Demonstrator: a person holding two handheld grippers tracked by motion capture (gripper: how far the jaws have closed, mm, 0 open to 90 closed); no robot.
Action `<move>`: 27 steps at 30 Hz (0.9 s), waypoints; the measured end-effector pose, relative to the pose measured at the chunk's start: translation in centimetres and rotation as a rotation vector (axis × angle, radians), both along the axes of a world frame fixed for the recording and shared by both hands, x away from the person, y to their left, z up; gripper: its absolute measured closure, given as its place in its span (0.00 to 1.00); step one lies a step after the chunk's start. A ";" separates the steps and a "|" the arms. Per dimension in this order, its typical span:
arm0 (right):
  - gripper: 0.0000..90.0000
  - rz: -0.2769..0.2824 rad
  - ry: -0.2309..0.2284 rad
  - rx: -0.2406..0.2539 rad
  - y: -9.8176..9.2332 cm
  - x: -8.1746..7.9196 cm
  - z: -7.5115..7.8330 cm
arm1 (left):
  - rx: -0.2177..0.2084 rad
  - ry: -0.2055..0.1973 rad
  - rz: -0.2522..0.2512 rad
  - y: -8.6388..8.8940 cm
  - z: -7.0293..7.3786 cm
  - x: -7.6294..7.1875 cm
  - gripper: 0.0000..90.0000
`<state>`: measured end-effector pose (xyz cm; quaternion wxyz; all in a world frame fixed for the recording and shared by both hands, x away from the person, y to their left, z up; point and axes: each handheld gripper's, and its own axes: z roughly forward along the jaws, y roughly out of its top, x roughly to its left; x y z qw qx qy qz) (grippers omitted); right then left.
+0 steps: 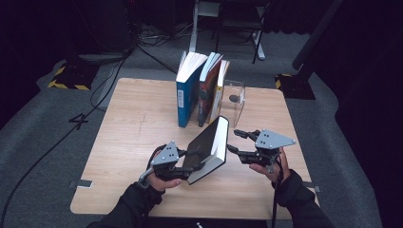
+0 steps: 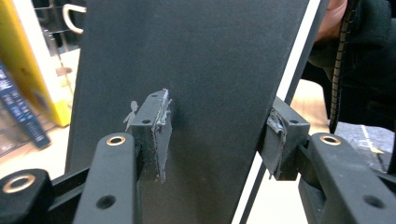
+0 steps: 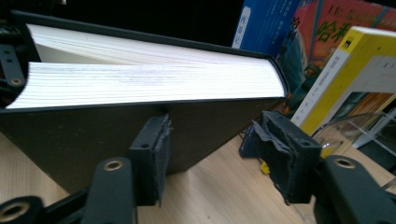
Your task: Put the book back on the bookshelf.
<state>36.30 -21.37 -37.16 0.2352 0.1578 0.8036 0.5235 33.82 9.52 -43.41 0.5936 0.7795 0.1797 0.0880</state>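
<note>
Black book up on the tilt, left tongs clamped across it, right tongs standing by.

Left tongs (image 1: 197, 159) gripping the black book (image 1: 209, 145) across its thickness, pads (image 2: 156, 135) pressed on the cover one side and the back the other, lifting the near end off the surface (image 1: 142, 123) so the page edge faces right. Held low and near the spine, probably to leave the far end free for sliding in beside the standing row: blue book (image 1: 186, 92), red book (image 1: 209, 90), yellow book (image 1: 219, 92), propped against a clear bookend (image 1: 236, 97). Right tongs (image 1: 236, 141) half-spread just beside the page block, nothing between the pads (image 3: 152, 154), black cover ahead of them in the right gripper view; likely waiting to steady or take over the open edge. Book hovering mid-surface, just short of the row.
</note>
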 end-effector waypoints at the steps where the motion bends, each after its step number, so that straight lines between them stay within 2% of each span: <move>1: 0.52 -0.007 -0.013 -0.011 0.1 0.0 0.2 | 0.007 -0.006 -0.005 -0.2 0.0 0.2 0.55; 3: 0.55 -0.013 -0.023 -0.030 0.3 0.0 0.6 | 0.010 -0.008 -0.008 -0.4 -0.1 0.4 0.55; 6: 0.55 -0.011 -0.010 -0.026 0.5 0.3 0.7 | 0.015 -0.011 -0.013 -0.1 -0.1 0.6 0.55; 8: 0.53 0.011 0.002 -0.036 0.9 0.2 0.6 | 0.038 -0.019 -0.014 0.0 0.0 0.4 0.55; 10: 0.48 0.003 -0.001 -0.046 1.2 0.0 0.4 | 0.053 -0.032 -0.003 0.1 0.0 0.1 0.55; 12: 0.48 0.003 0.001 -0.041 1.5 -0.1 0.1 | 0.076 -0.044 0.004 0.3 0.0 -0.2 0.57; 15: 0.45 0.007 0.010 -0.021 1.8 -0.2 -0.2 | 0.082 -0.036 0.005 0.6 0.0 -0.3 0.58; 20: 0.42 0.027 0.000 -0.037 2.6 -0.6 -0.6 | 0.083 -0.028 0.033 0.9 0.0 -0.8 0.58; 23: 0.42 0.041 0.007 -0.033 2.7 -0.7 -0.9 | 0.107 -0.046 0.072 0.9 0.3 -1.3 0.49; 25: 0.41 0.056 0.013 -0.038 2.9 -0.8 -1.1 | 0.117 -0.033 0.058 0.8 0.3 -1.6 0.41; 27: 0.41 0.068 0.007 -0.053 3.1 -0.9 -1.3 | 0.146 -0.034 0.058 0.5 0.2 -2.0 0.38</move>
